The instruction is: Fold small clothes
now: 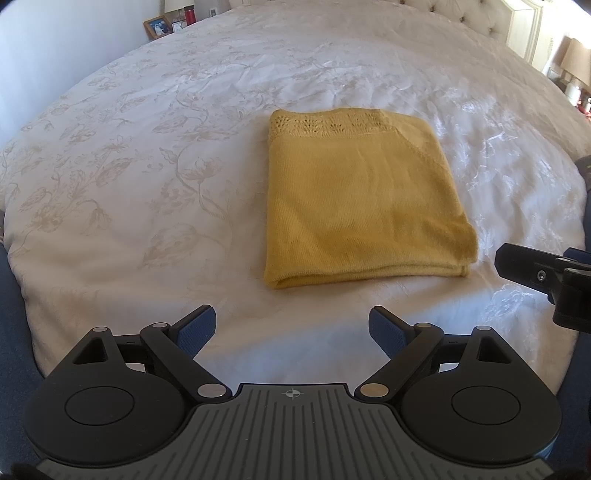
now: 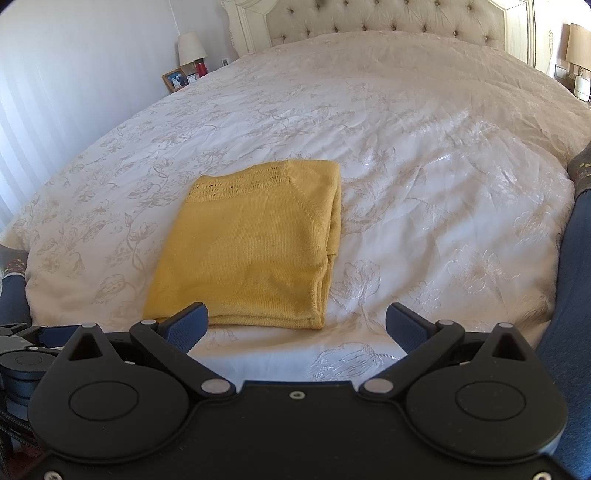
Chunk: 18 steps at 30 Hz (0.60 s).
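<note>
Now one yellow knitted top (image 1: 364, 201) lies folded into a neat rectangle on the bed (image 1: 147, 155), its long axis running from the near edge toward the headboard (image 2: 399, 18). Its lace-patterned band is at the far end, and its folded layers show along the right side and near edge. Bare bedspread surrounds it on every side, with the widest room beyond it. Both tools hover near the bed's foot: the left hand-held gripper (image 1: 291, 328) and the right hand-held gripper (image 2: 297, 326) each stand wide open, empty, just short of the garment's near edge.
</note>
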### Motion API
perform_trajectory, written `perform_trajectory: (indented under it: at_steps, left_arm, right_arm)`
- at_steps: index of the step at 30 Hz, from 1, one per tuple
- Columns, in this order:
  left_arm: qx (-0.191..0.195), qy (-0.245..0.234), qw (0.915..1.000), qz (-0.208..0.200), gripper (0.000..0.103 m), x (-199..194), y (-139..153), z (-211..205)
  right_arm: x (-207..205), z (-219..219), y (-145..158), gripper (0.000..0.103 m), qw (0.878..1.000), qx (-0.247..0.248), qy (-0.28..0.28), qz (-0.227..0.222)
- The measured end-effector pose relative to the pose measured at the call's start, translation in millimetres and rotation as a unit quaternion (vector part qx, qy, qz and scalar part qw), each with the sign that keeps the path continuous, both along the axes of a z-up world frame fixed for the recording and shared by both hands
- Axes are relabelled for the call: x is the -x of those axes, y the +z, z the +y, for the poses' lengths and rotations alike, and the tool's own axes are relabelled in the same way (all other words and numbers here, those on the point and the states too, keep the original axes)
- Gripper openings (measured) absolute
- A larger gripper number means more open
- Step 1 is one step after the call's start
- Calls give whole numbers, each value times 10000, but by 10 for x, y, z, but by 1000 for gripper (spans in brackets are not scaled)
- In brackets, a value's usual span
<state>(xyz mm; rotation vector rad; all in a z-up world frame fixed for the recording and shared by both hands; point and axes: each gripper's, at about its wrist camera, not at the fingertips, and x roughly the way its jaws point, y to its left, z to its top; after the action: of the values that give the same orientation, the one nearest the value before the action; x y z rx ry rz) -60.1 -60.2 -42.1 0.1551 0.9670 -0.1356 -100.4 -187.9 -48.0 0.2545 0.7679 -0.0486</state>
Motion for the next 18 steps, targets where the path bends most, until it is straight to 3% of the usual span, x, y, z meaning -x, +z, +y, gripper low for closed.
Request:
perform_trajectory:
  at_steps: [18]
  left_arm:
    - [3, 1, 10000, 23, 91, -21, -3, 9]
  right_arm:
    - [-35, 36, -7, 102, 10000, 39, 48, 6]
